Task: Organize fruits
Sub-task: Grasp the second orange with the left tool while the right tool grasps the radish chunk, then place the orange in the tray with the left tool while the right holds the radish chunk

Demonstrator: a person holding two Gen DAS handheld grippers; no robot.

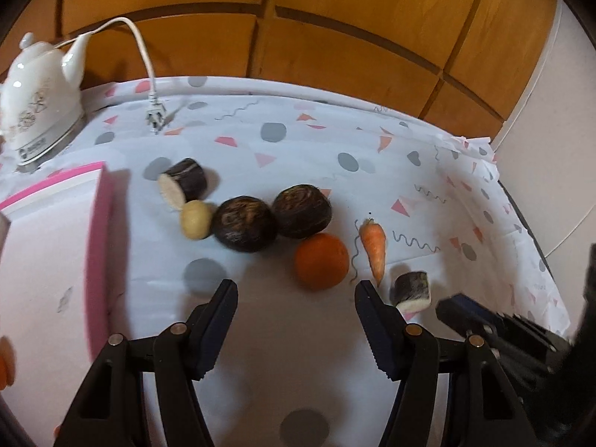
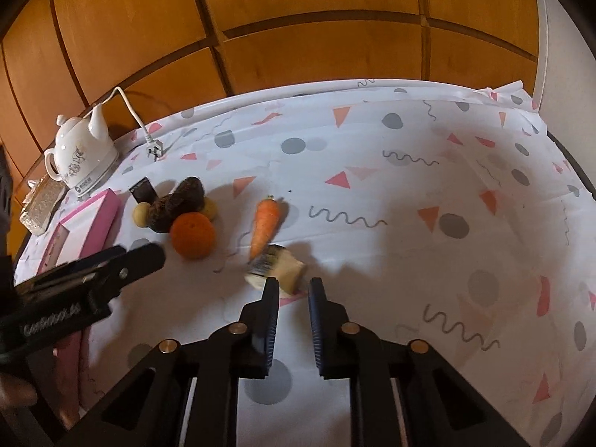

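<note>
An orange (image 1: 321,266) lies on the patterned tablecloth just ahead of my open, empty left gripper (image 1: 296,294). Behind it sit two dark round fruits (image 1: 244,228) (image 1: 302,210), a small potato (image 1: 195,219) and a dark cut piece (image 1: 182,183). A carrot (image 1: 374,247) lies right of the orange, with a second dark cut piece (image 1: 411,292) at its tip. In the right wrist view my right gripper (image 2: 294,285) has its jaws narrowly apart, just short of that cut piece (image 2: 275,268), holding nothing. The orange (image 2: 193,234) and carrot (image 2: 264,225) lie beyond.
A pink-rimmed white box (image 1: 48,257) stands at the left. A white kettle (image 1: 39,93) with its loose cord and plug (image 1: 154,117) sits at the back left. A wooden panel wall (image 1: 298,18) backs the table. The tablecloth edge (image 1: 529,242) falls away on the right.
</note>
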